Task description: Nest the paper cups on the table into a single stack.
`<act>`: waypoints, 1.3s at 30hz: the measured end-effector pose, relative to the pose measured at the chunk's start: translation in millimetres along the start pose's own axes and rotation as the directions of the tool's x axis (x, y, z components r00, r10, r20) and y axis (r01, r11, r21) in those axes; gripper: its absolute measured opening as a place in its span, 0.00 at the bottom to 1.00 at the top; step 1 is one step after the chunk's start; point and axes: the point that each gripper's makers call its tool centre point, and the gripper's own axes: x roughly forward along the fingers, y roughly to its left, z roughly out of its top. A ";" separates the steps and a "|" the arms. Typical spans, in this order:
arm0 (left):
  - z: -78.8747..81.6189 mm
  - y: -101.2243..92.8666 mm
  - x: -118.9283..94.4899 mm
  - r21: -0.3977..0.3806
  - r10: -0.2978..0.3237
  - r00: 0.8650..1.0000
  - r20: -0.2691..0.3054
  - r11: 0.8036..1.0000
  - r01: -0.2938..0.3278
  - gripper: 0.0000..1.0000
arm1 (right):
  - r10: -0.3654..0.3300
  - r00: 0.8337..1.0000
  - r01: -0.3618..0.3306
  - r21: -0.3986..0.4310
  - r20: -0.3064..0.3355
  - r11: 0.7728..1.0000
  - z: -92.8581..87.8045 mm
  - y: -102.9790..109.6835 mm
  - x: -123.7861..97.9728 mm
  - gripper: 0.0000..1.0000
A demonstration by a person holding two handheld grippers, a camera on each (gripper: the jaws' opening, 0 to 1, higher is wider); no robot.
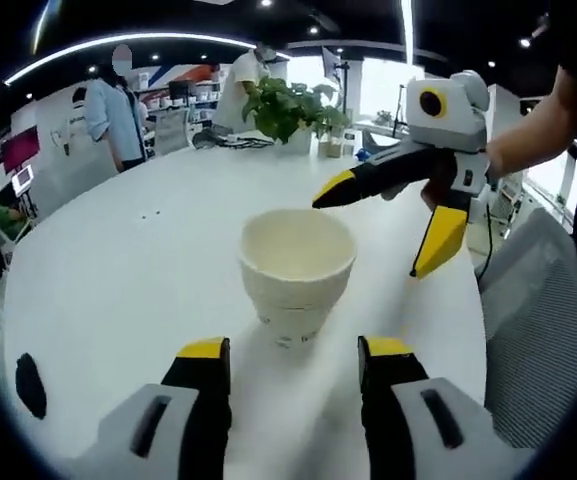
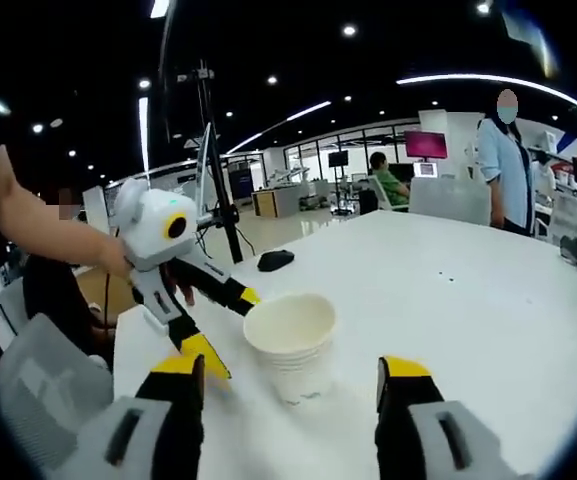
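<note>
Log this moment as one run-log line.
cups: nested stack upright on white table | left gripper: open, empty, facing stack | right gripper: open, empty, facing stack | status: stack appears complete

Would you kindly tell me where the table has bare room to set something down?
Bare table stretches from the cup stack toward the plant. It is crowded around the stack, between the left gripper and right gripper.

Both gripper views face each other closely across the white table (image 1: 118,290), sharing the paper cups (image 1: 296,265) between them.
</note>
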 end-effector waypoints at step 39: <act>-30.5 -75.3 -133.0 -0.132 0.314 0.930 0.189 0.947 -0.293 0.82 | -0.179 0.984 0.179 -0.040 -0.001 0.983 -63.7 39.9 -132.2 0.98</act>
